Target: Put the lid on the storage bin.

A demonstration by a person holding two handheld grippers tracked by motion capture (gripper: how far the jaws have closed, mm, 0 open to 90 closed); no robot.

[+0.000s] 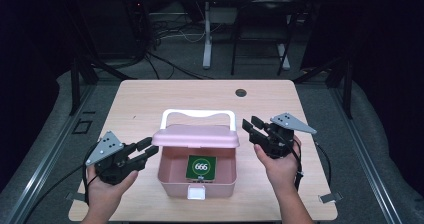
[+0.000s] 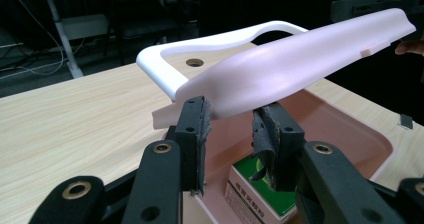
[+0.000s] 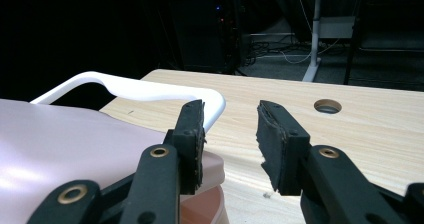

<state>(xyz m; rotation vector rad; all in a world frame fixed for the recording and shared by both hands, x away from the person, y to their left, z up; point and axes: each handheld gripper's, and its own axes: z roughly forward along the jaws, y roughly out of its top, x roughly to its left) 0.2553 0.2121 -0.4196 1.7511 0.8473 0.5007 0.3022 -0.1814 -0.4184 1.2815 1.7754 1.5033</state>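
I'm standing in what looks like a lab or recording studio, dark all round. In front of me sits a pale wood-grain worktop with rounded corners [image 1: 150,99], a round cable hole [image 1: 241,92] near its far edge, the kind an office desk has. It stands on grey carpeted flooring [image 1: 360,134]. Black metal frame struts [image 1: 75,84] rise at both sides of it, like a camera rig. Beyond, loose black and white cables [image 1: 170,34] trail over the floor under a second desk on a white metal leg [image 1: 207,34]. In my right gripper view small lights glow on dark equipment [image 3: 217,8] at the back wall.
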